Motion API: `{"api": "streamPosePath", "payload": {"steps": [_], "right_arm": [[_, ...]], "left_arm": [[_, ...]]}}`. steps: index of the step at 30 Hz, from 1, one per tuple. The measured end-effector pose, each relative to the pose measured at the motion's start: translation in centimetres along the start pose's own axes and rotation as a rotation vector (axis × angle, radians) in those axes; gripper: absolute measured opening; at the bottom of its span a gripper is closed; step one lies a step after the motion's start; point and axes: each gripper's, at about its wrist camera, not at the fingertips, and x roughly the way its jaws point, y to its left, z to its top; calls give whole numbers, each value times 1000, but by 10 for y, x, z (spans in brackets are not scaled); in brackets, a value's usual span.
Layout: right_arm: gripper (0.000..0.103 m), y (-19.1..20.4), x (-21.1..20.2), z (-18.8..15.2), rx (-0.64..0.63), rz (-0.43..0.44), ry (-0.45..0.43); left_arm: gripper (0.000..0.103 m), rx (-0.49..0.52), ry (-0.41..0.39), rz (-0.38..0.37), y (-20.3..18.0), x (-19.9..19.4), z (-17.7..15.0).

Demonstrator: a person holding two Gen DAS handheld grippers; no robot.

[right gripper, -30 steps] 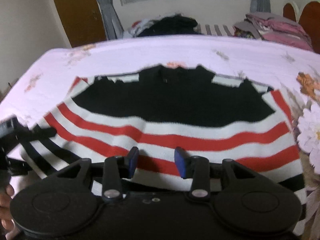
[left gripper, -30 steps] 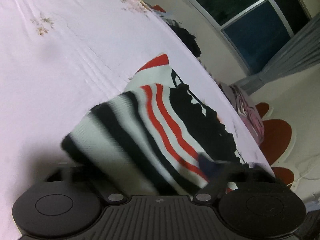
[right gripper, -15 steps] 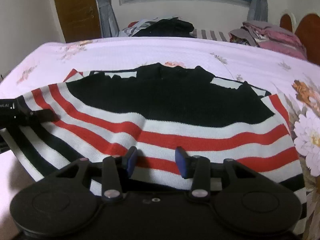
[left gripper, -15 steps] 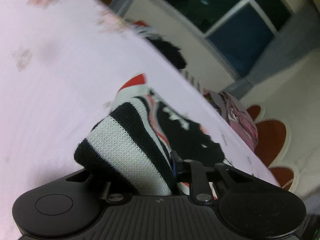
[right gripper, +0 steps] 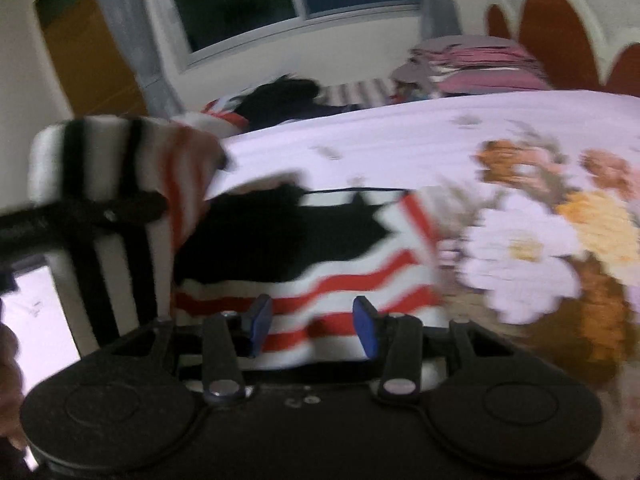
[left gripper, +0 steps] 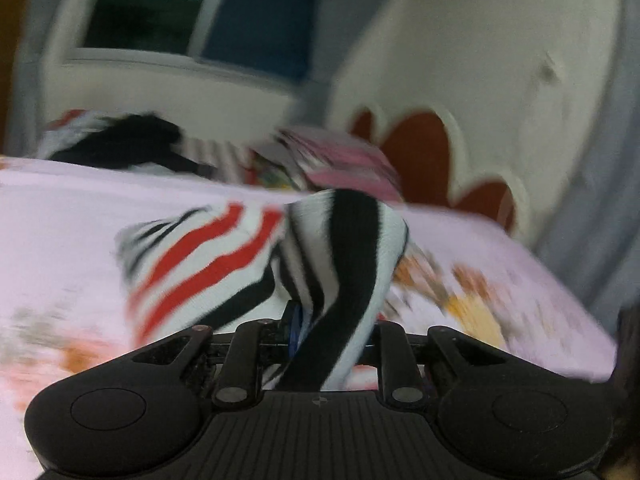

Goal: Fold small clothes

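Note:
A small striped sweater, black at the chest with red, white and black bands, lies on the pink floral bedsheet. My left gripper is shut on its black-and-white striped end, which is lifted and draped over the fingers. In the right wrist view this lifted flap hangs at the left, held by the left gripper. My right gripper is open, its blue pads over the sweater's red-striped hem. Both views are blurred.
A heap of dark clothes and a stack of folded pink clothes lie at the bed's far edge below the window. A white and red headboard stands to the right. Large printed flowers mark the sheet on the right.
My left gripper has lifted the sweater's striped end and swung it up and rightward over the garment. The right gripper stays open at the hem, its view now tilted.

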Motion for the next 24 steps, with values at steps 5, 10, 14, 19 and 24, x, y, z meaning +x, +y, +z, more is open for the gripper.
{"api": "streamPosePath", "payload": {"steps": [5, 10, 14, 19, 24], "right_arm": [[44, -47, -16, -8, 82, -54, 4], [51, -62, -20, 3, 152, 15, -3], [56, -57, -12, 23, 177, 116, -9], [61, -46, 23, 39, 214, 228, 94], [62, -45, 66, 40, 281, 277, 213]], "left_arm": [[20, 122, 127, 0, -35, 23, -31], [32, 154, 148, -3, -38, -1, -33], [60, 159, 158, -8, -38, -21, -35], [60, 109, 114, 31, -26, -52, -31], [60, 68, 50, 154, 11, -77, -19]]}}
